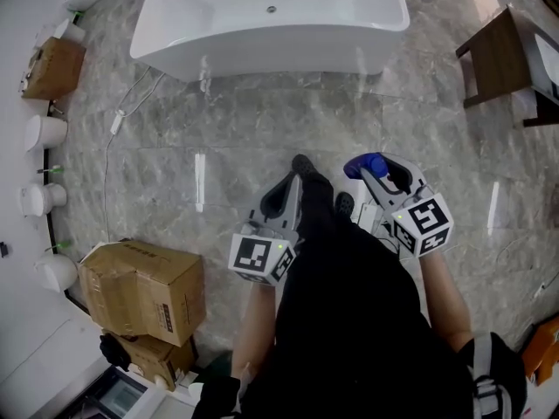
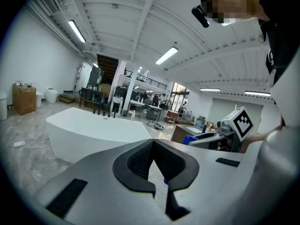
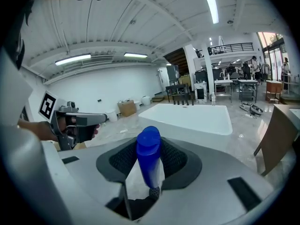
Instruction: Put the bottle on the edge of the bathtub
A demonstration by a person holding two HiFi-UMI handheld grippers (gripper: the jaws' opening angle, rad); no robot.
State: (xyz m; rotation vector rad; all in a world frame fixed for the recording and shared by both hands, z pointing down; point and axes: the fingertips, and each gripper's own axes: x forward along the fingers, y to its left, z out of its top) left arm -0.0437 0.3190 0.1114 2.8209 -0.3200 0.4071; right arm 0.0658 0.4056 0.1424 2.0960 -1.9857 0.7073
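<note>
A blue bottle [image 3: 149, 159] with a rounded cap stands between the jaws of my right gripper [image 3: 150, 165], which is shut on it; in the head view the blue bottle [image 1: 365, 164] pokes out ahead of the right gripper [image 1: 377, 171]. My left gripper [image 1: 293, 182] is held beside it, shut with nothing between its jaws [image 2: 151, 158]. The white bathtub [image 1: 271, 20] stands on the marble floor some way ahead of both grippers, and shows as a white bathtub [image 3: 192, 117] beyond the bottle and as a white bathtub [image 2: 93, 128] at the left gripper view's left.
Cardboard boxes [image 1: 144, 291] sit on the floor to the left. White basins [image 1: 44, 199] and another box [image 1: 54, 66] line the left wall. A dark wooden stool [image 1: 502, 59] stands right of the tub. A white cable [image 1: 118, 120] trails near the tub's left end.
</note>
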